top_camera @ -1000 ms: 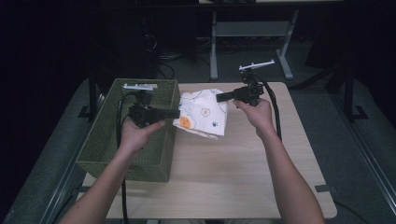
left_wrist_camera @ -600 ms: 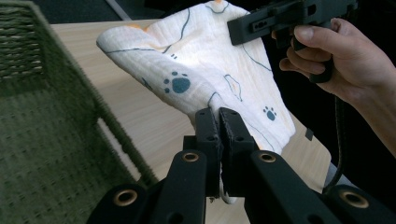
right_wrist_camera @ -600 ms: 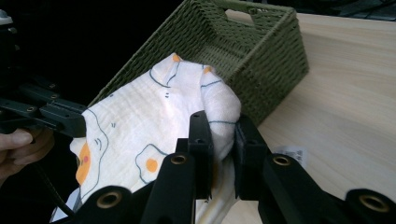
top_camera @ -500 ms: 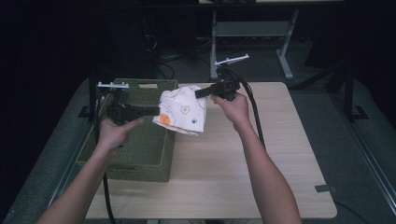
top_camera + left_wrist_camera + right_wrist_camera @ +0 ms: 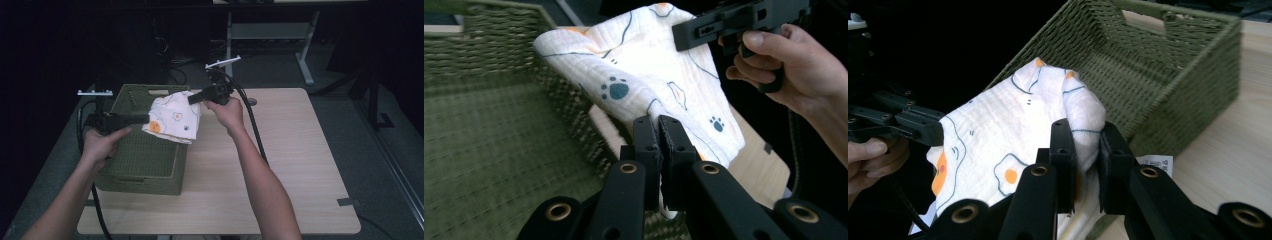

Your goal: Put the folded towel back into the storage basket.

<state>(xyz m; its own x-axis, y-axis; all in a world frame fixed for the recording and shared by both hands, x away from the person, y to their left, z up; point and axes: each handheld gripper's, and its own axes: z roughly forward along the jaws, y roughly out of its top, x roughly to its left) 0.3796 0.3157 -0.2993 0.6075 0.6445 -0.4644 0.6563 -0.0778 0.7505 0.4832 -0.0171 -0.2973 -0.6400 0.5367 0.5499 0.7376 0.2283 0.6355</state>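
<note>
Both grippers are clamping one folded white printed cloth (image 5: 172, 117) between them, left of centre in the high view. The left gripper (image 5: 658, 131) is pinching the cloth's edge with jaws nearly together; the right gripper (image 5: 1087, 142) is closing on a thicker bunched fold. The cloth is hanging over the right rim of the green woven basket (image 5: 135, 155), its long axis running from upper right to lower left, sagging between the jaws.

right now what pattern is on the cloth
White cloth printed with fried eggs and dark blue paw prints; the right gripper view shows it best.
</note>
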